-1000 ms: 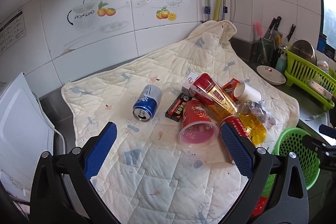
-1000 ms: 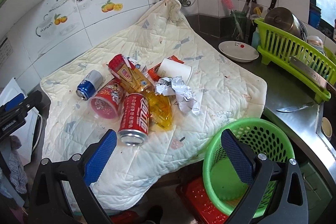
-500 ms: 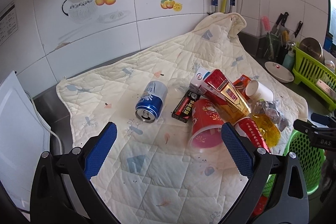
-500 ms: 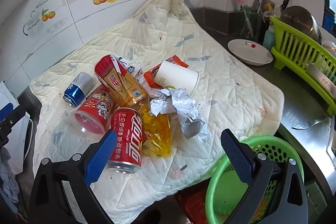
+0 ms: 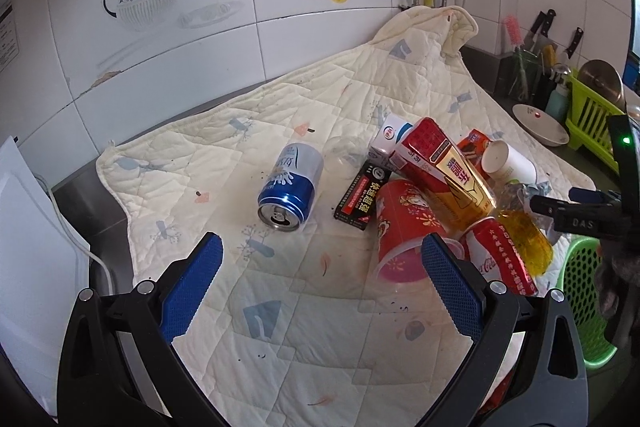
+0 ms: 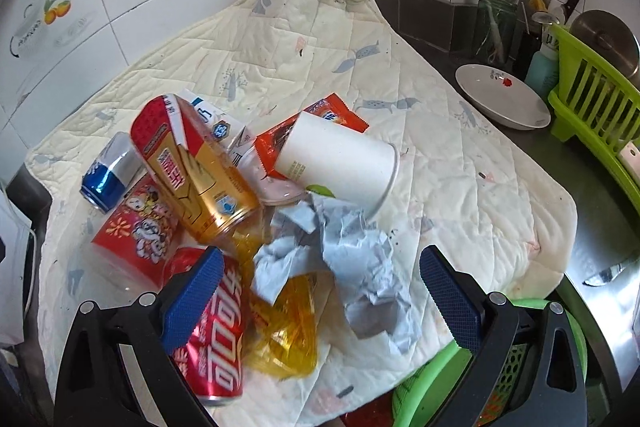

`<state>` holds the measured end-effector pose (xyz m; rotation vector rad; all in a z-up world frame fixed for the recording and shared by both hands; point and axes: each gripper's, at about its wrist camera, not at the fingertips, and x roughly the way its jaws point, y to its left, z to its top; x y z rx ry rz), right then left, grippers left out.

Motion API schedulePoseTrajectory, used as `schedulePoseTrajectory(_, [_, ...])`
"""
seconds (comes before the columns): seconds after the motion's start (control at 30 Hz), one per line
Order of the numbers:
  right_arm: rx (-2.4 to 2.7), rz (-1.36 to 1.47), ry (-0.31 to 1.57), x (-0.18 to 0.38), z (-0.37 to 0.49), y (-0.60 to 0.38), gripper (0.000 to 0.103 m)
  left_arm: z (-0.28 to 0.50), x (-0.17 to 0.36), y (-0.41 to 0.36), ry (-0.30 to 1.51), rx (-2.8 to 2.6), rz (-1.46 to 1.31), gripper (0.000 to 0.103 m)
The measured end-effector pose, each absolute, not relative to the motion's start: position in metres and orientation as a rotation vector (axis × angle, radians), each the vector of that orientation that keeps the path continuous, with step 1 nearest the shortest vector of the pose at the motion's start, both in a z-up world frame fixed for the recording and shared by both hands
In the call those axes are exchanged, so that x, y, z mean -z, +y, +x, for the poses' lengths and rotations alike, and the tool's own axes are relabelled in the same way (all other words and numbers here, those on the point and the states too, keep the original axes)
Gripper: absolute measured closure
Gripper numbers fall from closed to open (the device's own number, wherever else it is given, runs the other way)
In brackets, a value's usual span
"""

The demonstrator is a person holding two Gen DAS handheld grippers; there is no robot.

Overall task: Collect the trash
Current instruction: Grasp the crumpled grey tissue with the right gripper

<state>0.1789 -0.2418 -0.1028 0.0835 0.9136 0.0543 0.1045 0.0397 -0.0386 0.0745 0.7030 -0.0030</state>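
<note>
A pile of trash lies on a cream quilted cloth (image 5: 280,299): a blue can (image 5: 290,186), a black box (image 5: 362,199), a red paper cup (image 5: 402,235), a red and gold carton (image 5: 444,173), a red cola can (image 6: 218,335), a yellow plastic wrapper (image 6: 286,331), crumpled paper (image 6: 352,259) and a white paper cup (image 6: 340,161). A green basket (image 6: 448,383) stands below the cloth's near edge. My left gripper (image 5: 318,285) is open and empty, short of the blue can. My right gripper (image 6: 320,301) is open and empty, just over the crumpled paper and wrapper.
A white dish (image 6: 502,95), a green dish rack (image 6: 600,99) and a jar with knives (image 6: 500,23) stand on the steel counter to the right. A white board (image 5: 28,227) and cable lie at the left. Tiled wall runs behind.
Both grippers have moved forward toward the pile. The right one has come down close over the crumpled paper and cola can. Both stay open.
</note>
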Motion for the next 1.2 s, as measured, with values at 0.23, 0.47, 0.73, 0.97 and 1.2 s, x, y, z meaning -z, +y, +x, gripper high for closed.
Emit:
schedulePoseTrajectory(0.23, [-0.031, 0.141, 0.994, 0.124, 0.205, -0.255, 0.02, 0.111, 0.042, 0.043, 0.714, -0.002, 0.071, 0.005])
schedulePoseTrajectory(0.47, [-0.033, 0.193, 1.044, 0.143, 0.215, -0.263, 0.033, 0.113, 0.044, 0.041, 0.726, 0.01, 0.072, 0.005])
schedulePoseTrajectory(0.73, [-0.071, 0.285, 1.038, 0.142, 0.213, -0.272, 0.043, 0.108, 0.046, 0.029, 0.736, 0.058, 0.074, 0.005])
schedulePoseTrajectory(0.97, [-0.062, 0.313, 1.036, 0.145, 0.218, -0.276, 0.045, 0.101, 0.048, 0.012, 0.748, 0.105, 0.091, 0.006])
schedulePoseTrajectory(1.2, [-0.07, 0.312, 0.994, 0.133, 0.207, -0.278, 0.055, 0.095, 0.05, -0.002, 0.766, 0.16, 0.086, 0.006])
